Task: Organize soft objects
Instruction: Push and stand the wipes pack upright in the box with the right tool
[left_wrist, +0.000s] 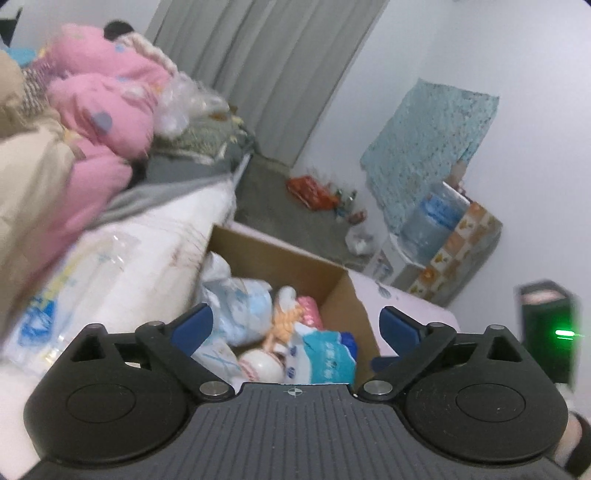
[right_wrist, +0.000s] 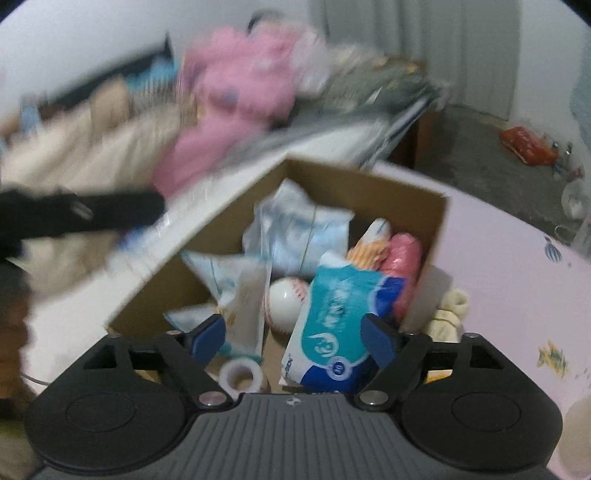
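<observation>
An open cardboard box (right_wrist: 369, 181) stands on a pink sheet beside the bed. Inside lie a teal tissue pack (right_wrist: 332, 314), a baseball (right_wrist: 286, 299), crumpled pale blue plastic packs (right_wrist: 295, 229), a pink bundle (right_wrist: 404, 266) and a tape roll (right_wrist: 240, 376). My right gripper (right_wrist: 293, 338) hovers over the box, jaws apart; its right pad overlaps the tissue pack, the left pad is clear of it. My left gripper (left_wrist: 297, 326) stands wide open above the same box (left_wrist: 280, 258), nothing between its pads. Below it I see a doll with an orange braid (left_wrist: 284, 321) and the teal pack (left_wrist: 325, 358).
Pink plush bedding (left_wrist: 103, 110) and a white plastic-wrapped pillow (left_wrist: 110, 266) pile on the bed at the left. A cream cloth (right_wrist: 452, 310) lies against the box's right side. A water bottle (left_wrist: 432, 221) and an orange bag (left_wrist: 310, 192) sit by the far wall.
</observation>
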